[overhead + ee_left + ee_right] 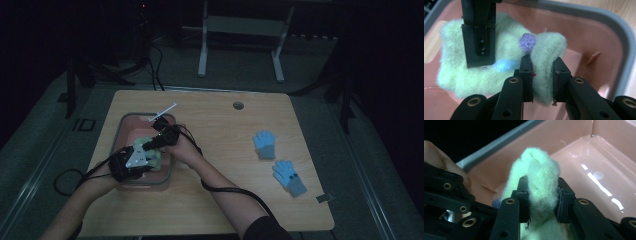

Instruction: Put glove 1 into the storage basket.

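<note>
Inside the pink tub (pixel 125 122), the left gripper (pixel 543 82) clamps a fold of pale green fleece (pixel 499 75). Right gripper (pixel 542 200) pinches another fold likewise, jaws pressed tight against it.

Left gripper (pixel 145 159): jaws clamped on a fold of the fuzzy green cloth (pixel 499 72).
Right gripper (pixel 161 131): jaws pinched on the cloth's other end, pointing down.
Forearms: both enter from the bottom edge, converging at left.
</note>
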A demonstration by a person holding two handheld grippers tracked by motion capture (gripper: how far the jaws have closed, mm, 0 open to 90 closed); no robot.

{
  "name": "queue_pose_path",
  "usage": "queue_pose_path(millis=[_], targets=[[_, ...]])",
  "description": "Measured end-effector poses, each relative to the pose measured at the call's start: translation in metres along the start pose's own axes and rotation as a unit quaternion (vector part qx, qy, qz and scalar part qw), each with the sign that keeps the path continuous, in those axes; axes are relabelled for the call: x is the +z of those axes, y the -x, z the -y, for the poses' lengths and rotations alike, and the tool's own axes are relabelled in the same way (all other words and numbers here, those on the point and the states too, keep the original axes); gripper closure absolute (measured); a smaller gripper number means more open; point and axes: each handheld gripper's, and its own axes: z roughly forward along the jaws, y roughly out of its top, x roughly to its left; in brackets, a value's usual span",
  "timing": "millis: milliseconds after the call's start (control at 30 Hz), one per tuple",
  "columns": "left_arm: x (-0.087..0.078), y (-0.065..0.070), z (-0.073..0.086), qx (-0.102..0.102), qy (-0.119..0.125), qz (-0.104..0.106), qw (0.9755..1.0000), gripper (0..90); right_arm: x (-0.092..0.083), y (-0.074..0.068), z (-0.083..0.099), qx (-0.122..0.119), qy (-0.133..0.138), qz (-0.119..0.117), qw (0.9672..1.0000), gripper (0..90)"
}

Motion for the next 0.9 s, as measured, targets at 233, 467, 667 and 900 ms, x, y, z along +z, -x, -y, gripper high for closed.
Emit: queue_pose_path(millis=[233,467,667,900], targets=[[0.012,-0.006,-0.003,0.008,-0.028,0.021,0.9994,74.6,0.006,0.001,0.001,-0.011,-0.018,0.026,0.9994,59.4],[0.026,-0.015,-0.008,0.005,-0.069,0.051,0.9963,72.6,-0.011,0.004,0.005,-0.008,0.007,0.045,0.9989,46.1],[0.028,-0.013,-0.013,-0.006,-0.07,0.053,0.9961,58.5,-0.032,0.008,0.013,0.002,0.026,0.046,0.9986,42.0],[0.018,-0.013,-0.013,-0.053,-0.04,0.027,0.9974,26.5,-0.055,0.004,0.026,0.001,0.046,0.017,0.9988,34.8]])
